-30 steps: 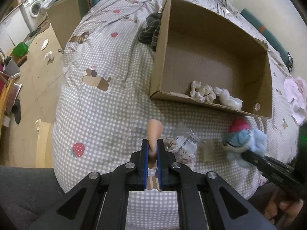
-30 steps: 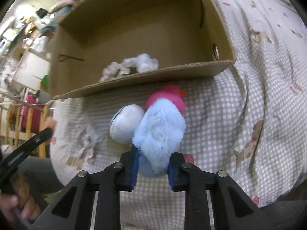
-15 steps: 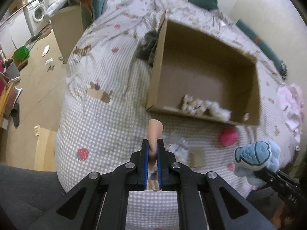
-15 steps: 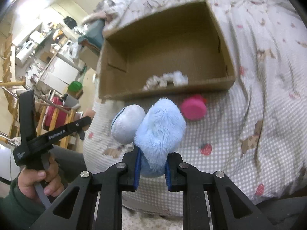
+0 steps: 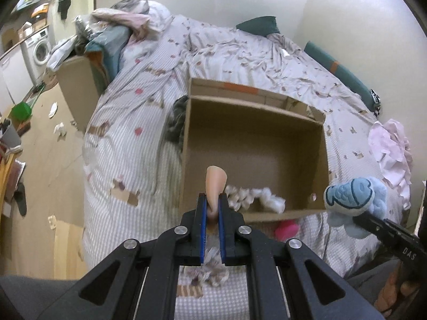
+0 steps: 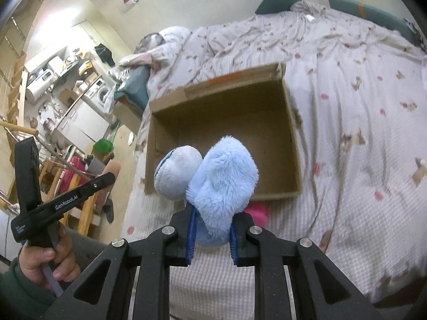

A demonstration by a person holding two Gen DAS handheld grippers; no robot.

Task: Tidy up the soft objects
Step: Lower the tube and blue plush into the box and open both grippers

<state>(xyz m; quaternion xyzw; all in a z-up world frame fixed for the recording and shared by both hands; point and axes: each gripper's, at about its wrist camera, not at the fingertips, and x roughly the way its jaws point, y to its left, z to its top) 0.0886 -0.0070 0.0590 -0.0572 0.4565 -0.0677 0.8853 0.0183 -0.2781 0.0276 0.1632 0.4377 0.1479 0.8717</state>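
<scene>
Between the right gripper's [image 6: 210, 236] jaws sits a blue plush toy [image 6: 218, 178], clamped; the left gripper [image 5: 212, 222] pinches a peach soft piece [image 5: 215, 184]. Ahead, the cardboard box [image 5: 324, 165] holds only white fluff [image 5: 256, 194]. Below both, a pink toy [image 5: 287, 228] lies on the bed, unsorted.

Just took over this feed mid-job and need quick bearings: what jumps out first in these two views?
The fluffy blue plush toy stands out, clamped in the right gripper and held up in front of the open cardboard box on the bed. The left gripper is shut on a small peach-coloured soft piece over the box's near-left corner. A white fluffy item lies inside by the near wall, and a pink toy sits on the cover just outside it.
</scene>
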